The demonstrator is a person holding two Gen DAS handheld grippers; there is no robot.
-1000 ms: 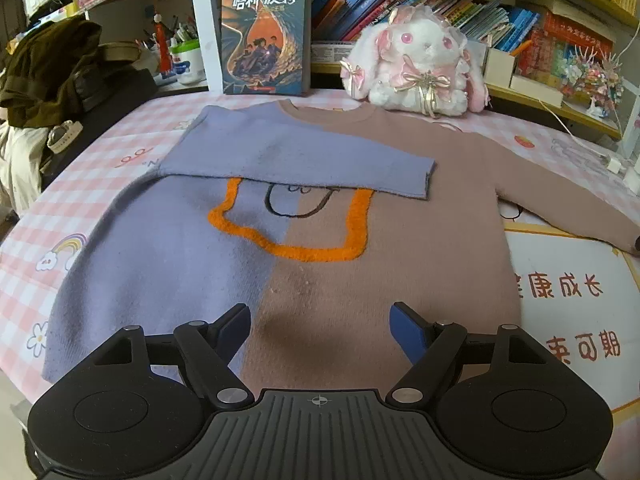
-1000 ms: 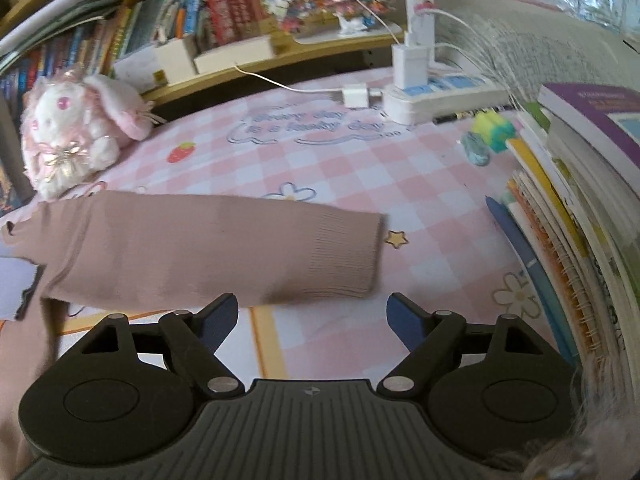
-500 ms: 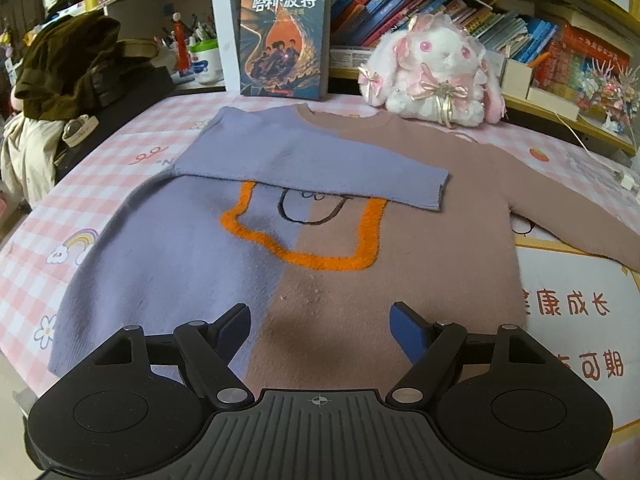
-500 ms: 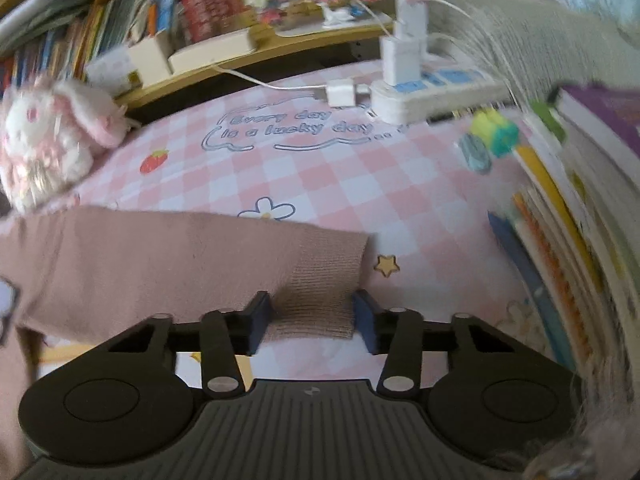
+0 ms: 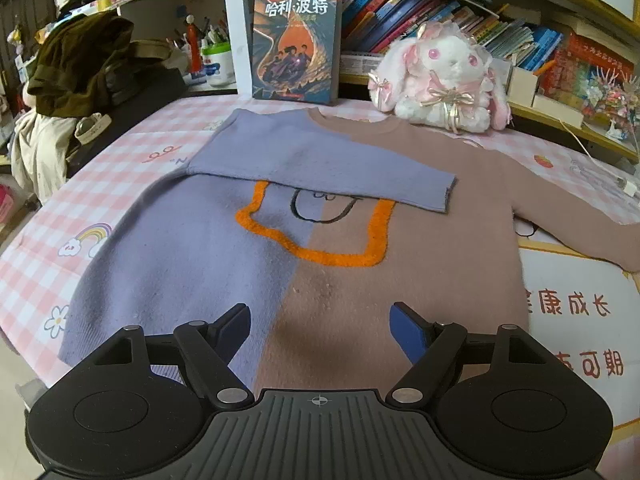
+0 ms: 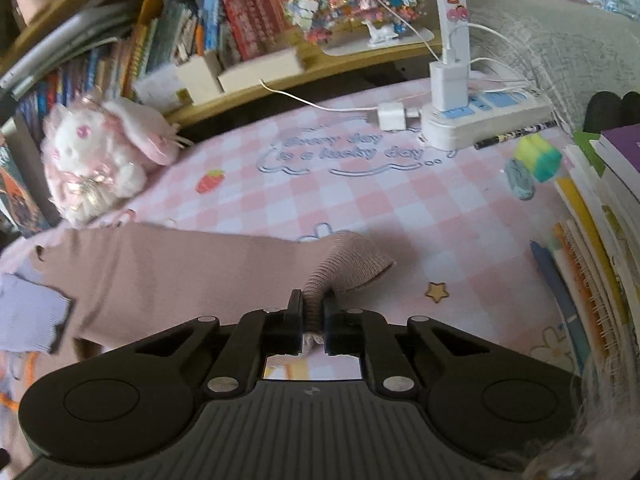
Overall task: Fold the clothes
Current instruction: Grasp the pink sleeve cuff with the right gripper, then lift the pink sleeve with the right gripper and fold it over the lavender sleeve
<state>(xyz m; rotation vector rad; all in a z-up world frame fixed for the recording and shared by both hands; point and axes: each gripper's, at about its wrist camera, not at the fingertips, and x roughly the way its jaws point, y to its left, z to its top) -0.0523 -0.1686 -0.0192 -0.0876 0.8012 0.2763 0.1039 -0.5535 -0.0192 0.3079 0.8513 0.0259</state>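
Note:
A half lavender, half brown sweater [image 5: 320, 248] with an orange outline lies flat on the pink checked table [image 5: 120, 184]. Its lavender sleeve [image 5: 320, 164] is folded across the chest. My left gripper [image 5: 320, 328] is open and empty, hovering above the sweater's hem. The brown sleeve [image 6: 180, 272] stretches out to the right. My right gripper [image 6: 312, 312] is shut on the brown sleeve's ribbed cuff [image 6: 348, 268], which is bunched and lifted off the table.
A plush rabbit [image 5: 440, 76] and an upright book [image 5: 296, 40] stand behind the sweater by the bookshelf. A power strip [image 6: 480, 116] with cables, small erasers [image 6: 536, 158] and a stack of books [image 6: 600, 220] sit to the right. Dark clothes [image 5: 80, 68] pile at the left.
My right gripper closed on the brown sleeve's cuff and lifted it off the table. My left gripper stayed open and drew slightly back from the sweater.

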